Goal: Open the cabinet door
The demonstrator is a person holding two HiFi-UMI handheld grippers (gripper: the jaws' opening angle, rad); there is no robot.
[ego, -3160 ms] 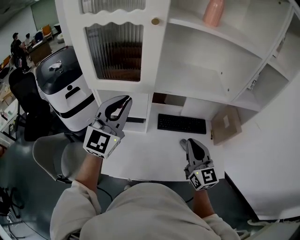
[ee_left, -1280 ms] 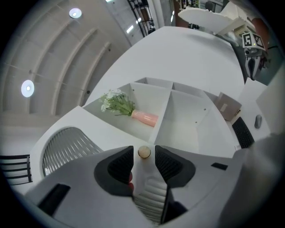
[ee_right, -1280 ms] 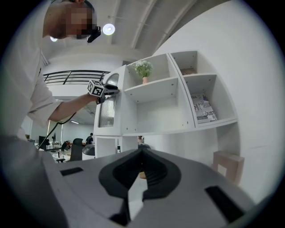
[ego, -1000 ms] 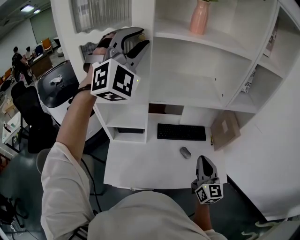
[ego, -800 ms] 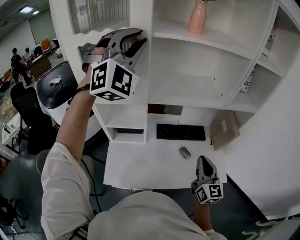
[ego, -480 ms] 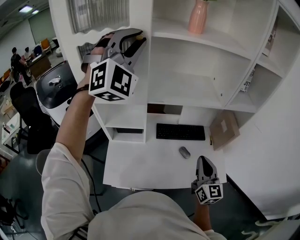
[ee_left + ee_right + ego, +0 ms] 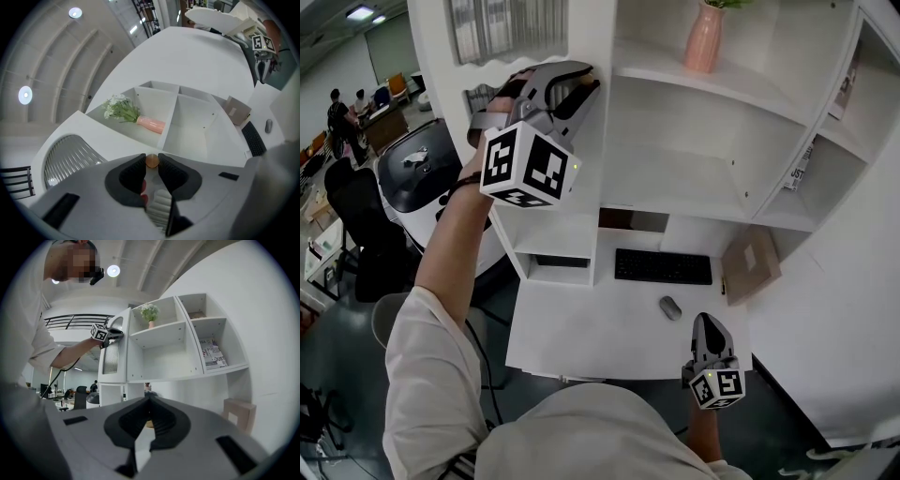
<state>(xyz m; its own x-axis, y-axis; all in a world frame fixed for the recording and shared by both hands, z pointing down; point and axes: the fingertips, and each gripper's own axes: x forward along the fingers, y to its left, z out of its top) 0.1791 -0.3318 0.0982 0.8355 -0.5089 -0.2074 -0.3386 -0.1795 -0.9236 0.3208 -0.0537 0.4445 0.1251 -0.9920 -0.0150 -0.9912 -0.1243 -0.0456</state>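
Observation:
The white cabinet door (image 7: pixel 502 33) with ribbed glass is at the top left of the shelf unit. My left gripper (image 7: pixel 577 86) is raised to the door's right edge. In the left gripper view its dark pads (image 7: pixel 165 165) press on the small brass knob (image 7: pixel 152 161) from both sides, so the left gripper (image 7: pixel 152 162) is shut on the knob. The head view hides the knob behind the jaws. My right gripper (image 7: pixel 706 326) hangs low over the front right of the desk, its jaws together and holding nothing (image 7: pixel 149 402).
On the white desk (image 7: pixel 581 328) lie a black keyboard (image 7: pixel 663 266) and a mouse (image 7: pixel 671 307), with a cardboard box (image 7: pixel 750 264) leaning at the right. A pink vase (image 7: pixel 703 37) stands on the upper shelf. A black-and-white machine (image 7: pixel 417 164) and a chair (image 7: pixel 356 216) stand at the left.
My left gripper rose from the desk to the door's edge, and its jaws have closed on the knob. The right gripper has stayed low by the desk's front.

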